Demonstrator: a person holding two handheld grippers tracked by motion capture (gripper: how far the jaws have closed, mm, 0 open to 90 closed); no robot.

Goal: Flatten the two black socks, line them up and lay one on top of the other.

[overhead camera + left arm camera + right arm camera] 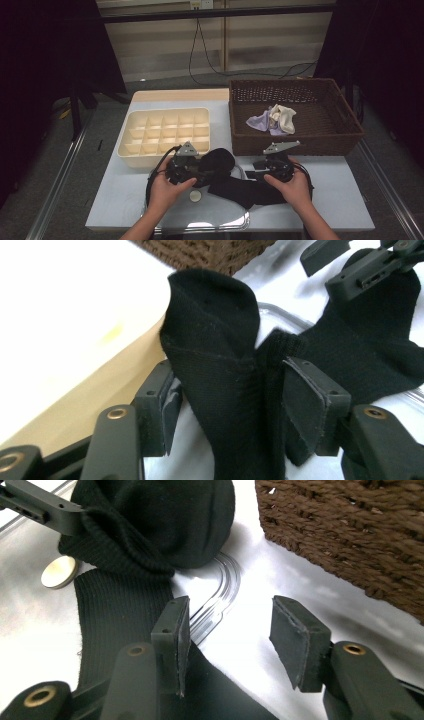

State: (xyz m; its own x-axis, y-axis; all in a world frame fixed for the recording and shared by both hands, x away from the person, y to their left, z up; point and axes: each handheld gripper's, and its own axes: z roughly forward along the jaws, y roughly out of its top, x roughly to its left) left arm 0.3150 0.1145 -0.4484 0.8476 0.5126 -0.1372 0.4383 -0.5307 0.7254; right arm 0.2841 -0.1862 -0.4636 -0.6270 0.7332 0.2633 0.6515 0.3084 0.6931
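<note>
The black sock [235, 182] lay stretched across the middle of the table, its toe end bunched up into a rounded hump near the left gripper [192, 172] and its ribbed leg running flat toward the right gripper [261, 170]; that layout suggested it was being folded or rolled for stowing. In the left gripper view the sock [225, 385] stood between the jaws, which were parted, the left pad clear of the cloth and the right pad just beside it, so nothing was clamped. In the right gripper view the jaws were likewise apart over bare table, with the sock [120, 610] passing beside and under the left jaw, unheld; probably both tools were set for a fresh hold.

The cream divided organiser box [165, 134] sat just beyond the sock, likely its destination; the brown wicker basket [295, 140], holding a lilac and cream pair of socks [274, 120], stood to the right. The table [340, 200] was pale blue-white with a clear plastic mat [210, 220] at its near edge and a small round disc [195, 196]; dark curtains flanked the room, and a black cable [200, 55] hung on the far wall.
</note>
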